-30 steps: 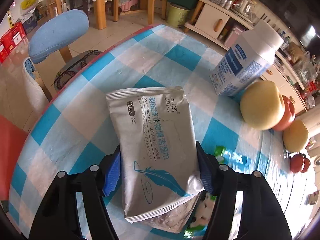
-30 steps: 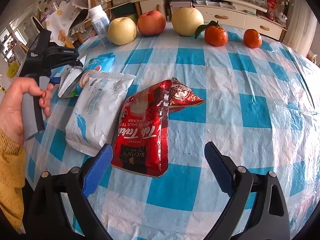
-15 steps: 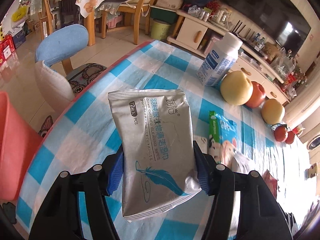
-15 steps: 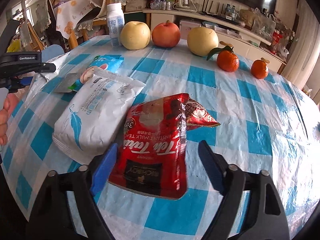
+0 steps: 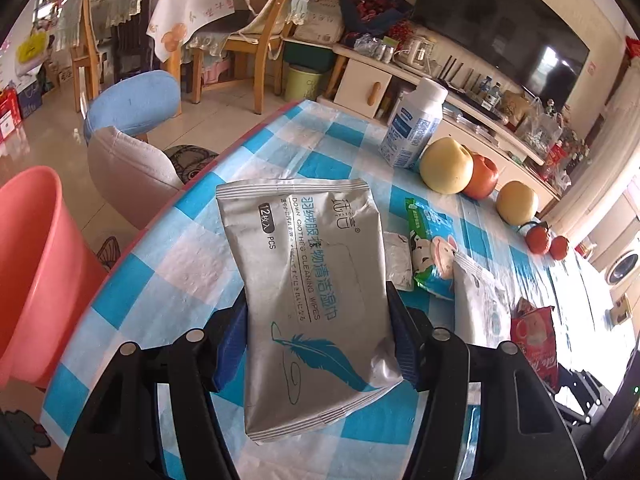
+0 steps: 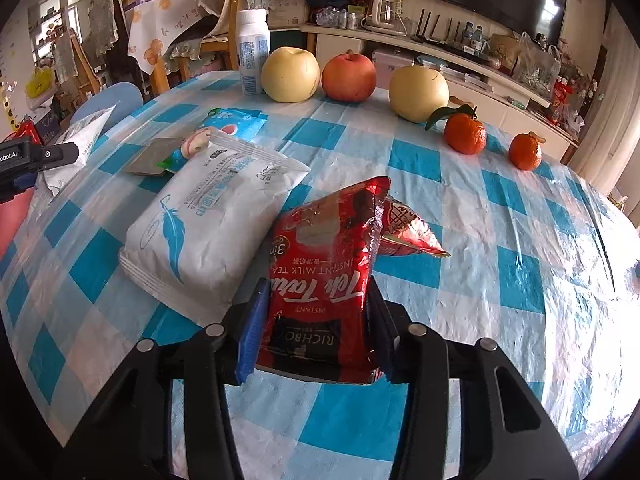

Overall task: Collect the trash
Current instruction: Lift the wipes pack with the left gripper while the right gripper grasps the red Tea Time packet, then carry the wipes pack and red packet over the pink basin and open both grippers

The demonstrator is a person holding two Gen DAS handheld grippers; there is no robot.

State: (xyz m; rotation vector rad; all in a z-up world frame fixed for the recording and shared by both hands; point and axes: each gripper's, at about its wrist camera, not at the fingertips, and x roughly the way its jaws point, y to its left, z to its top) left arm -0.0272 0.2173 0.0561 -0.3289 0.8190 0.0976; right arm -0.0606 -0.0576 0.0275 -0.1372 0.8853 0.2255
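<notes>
Your left gripper (image 5: 318, 340) clamps a wipes pack (image 5: 308, 280); your right gripper (image 6: 316, 320) clamps the tea bag (image 6: 328, 272). Neither is binned, and two wrappers (image 6: 224, 128) remain on the counter (image 6: 480, 240).

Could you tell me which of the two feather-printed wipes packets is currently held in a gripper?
The silver packet, clamped in the left gripper; the white packet lies on the table.
</notes>
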